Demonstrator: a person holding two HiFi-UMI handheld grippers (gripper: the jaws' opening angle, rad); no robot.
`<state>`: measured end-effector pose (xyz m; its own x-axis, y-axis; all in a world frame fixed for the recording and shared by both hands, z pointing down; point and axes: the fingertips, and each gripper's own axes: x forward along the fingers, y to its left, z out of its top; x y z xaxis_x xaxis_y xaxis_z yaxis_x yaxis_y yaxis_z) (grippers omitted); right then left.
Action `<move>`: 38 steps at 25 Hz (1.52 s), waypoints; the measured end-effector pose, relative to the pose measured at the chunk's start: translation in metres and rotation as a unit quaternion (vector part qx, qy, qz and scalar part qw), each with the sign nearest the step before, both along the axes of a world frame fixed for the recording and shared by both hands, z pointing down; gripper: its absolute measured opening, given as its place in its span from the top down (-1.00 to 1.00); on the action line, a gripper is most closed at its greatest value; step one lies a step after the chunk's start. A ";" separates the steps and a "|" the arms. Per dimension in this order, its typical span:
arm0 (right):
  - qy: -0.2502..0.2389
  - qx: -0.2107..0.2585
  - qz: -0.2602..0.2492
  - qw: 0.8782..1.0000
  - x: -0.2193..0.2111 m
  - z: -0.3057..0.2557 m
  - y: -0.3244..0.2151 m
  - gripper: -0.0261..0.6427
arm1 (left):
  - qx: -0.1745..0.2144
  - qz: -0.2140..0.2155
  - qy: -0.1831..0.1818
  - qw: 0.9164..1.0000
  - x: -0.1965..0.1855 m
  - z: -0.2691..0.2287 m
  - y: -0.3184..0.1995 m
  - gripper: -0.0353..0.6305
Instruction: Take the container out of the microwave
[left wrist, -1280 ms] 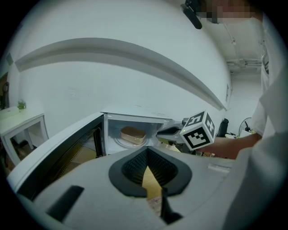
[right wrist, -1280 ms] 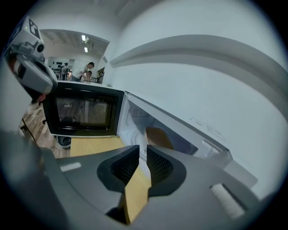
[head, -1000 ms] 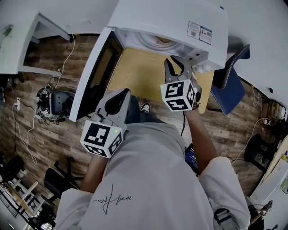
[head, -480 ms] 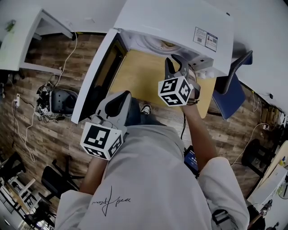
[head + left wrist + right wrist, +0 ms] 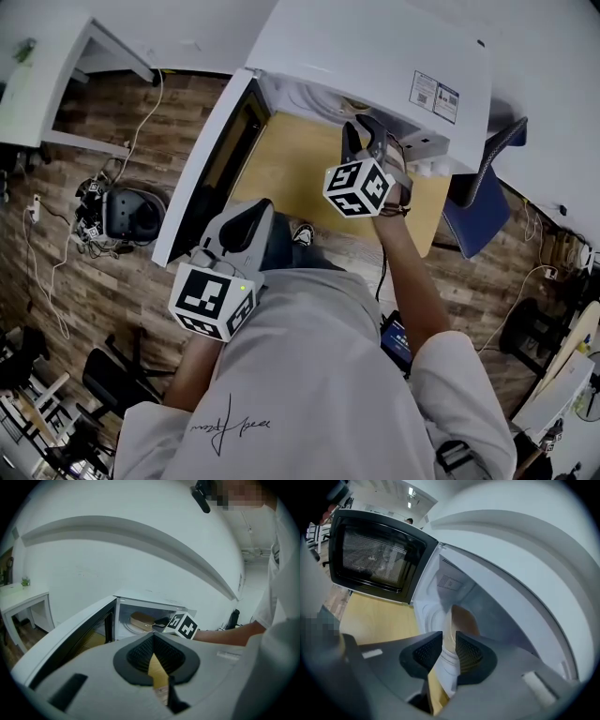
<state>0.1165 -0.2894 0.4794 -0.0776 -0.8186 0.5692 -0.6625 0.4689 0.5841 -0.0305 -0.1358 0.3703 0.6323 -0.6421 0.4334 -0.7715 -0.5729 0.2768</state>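
The white microwave (image 5: pixel 375 47) stands on a yellow table (image 5: pixel 291 164) with its door (image 5: pixel 202 173) swung wide to the left. Inside on the turntable lies a container (image 5: pixel 142 620) with a tan lid (image 5: pixel 461 618). My right gripper (image 5: pixel 362 131) reaches into the oven's mouth; its jaws have just been opening and stand apart, with nothing pressed between the pads. The container lies just ahead of its fingertips (image 5: pixel 449 641). My left gripper (image 5: pixel 248 217) hangs back by my body, its tips (image 5: pixel 153 641) together on nothing.
A blue chair (image 5: pixel 483 202) stands right of the table. Cables and a dark device (image 5: pixel 122 214) lie on the wooden floor at the left, beyond the open door. A white desk (image 5: pixel 37 84) is at the far left.
My right gripper has moved forward toward the microwave's opening, rolled a little, and its jaws have spread wider. The left gripper has stayed where it was.
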 end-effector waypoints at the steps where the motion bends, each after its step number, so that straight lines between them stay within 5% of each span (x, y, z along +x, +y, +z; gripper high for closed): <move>1: 0.003 0.000 0.001 1.000 0.000 0.002 -0.003 0.61 | 0.000 -0.001 -0.001 1.000 -0.001 0.000 0.000 0.92; 23: 0.100 0.006 0.022 0.995 0.004 0.046 -0.048 0.55 | -0.001 -0.013 -0.013 1.000 -0.022 0.001 -0.015 0.92; 38: 0.169 0.029 0.026 0.985 0.008 0.044 -0.055 0.72 | -0.009 -0.005 -0.004 1.000 -0.022 0.005 -0.022 0.92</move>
